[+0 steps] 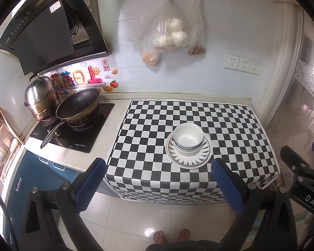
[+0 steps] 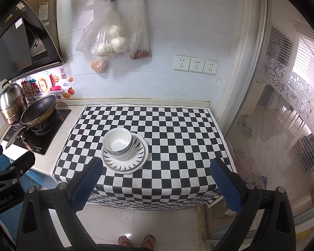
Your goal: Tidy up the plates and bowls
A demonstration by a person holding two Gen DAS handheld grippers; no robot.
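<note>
With both tongs released and empty, the off-centre bowls may slide off the plates if nudged.

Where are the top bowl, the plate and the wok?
bowl [image 1: 188,135]: left wrist view, on its white inner wall.
plate [image 1: 193,160]: left wrist view, on the patterned front rim.
wok [image 2: 38,109]: right wrist view, on its dark inside.

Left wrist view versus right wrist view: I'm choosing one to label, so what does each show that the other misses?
Only the left shows the blue cabinet front and wooden rack. Only the right shows the patterned glass door in full. Both share the stacked white bowls on the white patterned plates, checkered cloth, and both open grippers, empty.
</note>
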